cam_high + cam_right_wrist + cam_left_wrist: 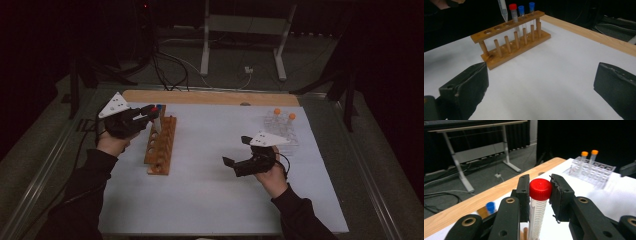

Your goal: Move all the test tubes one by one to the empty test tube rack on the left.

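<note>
My left gripper (pixel 150 114) is shut on a red-capped tube (pixel 540 189), and the jaws pinch it just under the cap. The tube hangs over the far half of the wooden rack (pixel 162 145). Its pointed tip (pixel 503 11) hovers just above a vacant hole in the rack (pixel 511 42). One red-capped tube (pixel 513 13) and two blue-capped tubes (pixel 521 12) stand in the rack's far holes. My right gripper (pixel 236 150) is held over the white mat right of centre. Its jaws are wide open with nothing between them (pixel 541 85).
A clear plastic rack (pixel 282 127) with two orange-capped tubes (pixel 589 153) stands at the back right of the white mat (pixel 210 185). A wooden strip (pixel 210 97) borders the mat's far edge. Beyond it are cables and a table frame on the floor.
</note>
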Demonstrator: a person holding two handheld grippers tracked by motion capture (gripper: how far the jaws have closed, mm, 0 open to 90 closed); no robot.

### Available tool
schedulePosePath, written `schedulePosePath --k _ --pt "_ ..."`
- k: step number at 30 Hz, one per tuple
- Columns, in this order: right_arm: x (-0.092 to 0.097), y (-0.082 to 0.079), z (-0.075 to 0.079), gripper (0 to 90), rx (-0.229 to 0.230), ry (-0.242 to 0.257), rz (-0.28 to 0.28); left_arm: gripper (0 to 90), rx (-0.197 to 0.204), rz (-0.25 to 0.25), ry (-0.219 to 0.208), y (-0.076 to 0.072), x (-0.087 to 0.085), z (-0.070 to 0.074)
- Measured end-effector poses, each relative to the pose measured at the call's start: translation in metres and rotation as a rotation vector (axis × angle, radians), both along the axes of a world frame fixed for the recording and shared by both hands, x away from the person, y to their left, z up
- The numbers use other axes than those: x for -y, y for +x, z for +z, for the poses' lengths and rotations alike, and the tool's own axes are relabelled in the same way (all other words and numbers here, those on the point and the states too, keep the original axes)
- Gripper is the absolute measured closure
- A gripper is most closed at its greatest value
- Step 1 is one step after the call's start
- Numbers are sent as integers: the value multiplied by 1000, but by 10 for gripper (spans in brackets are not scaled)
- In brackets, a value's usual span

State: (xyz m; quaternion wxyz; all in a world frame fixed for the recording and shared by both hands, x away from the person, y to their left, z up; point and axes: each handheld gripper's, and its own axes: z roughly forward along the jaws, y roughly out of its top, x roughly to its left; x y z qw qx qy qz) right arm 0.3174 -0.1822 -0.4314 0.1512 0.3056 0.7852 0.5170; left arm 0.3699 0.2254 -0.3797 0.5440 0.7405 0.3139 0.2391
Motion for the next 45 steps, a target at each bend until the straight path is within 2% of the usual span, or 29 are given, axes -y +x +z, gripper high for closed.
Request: schedulePosePath --k 8,22,26,34,40,45 --pt "-1 0 0 0 -5 -5 7 717 -18 42 -12 4 -10 -15" --pt "0 0 0 0 -2 -4 6 716 -67 53 -24 5 -12 -46" --pt "0 0 0 0 -5 -3 7 716 -82 54 -7 5 -11 -54" --pt "0 0 0 0 -8 -3 11 715 -102 60 -5 6 -9 -66" --pt "1 0 0 0 -8 -3 9 715 -112 62 13 6 -9 -71" --pt "1 0 0 0 -7 -4 11 714 -115 62 1 6 -9 -73"
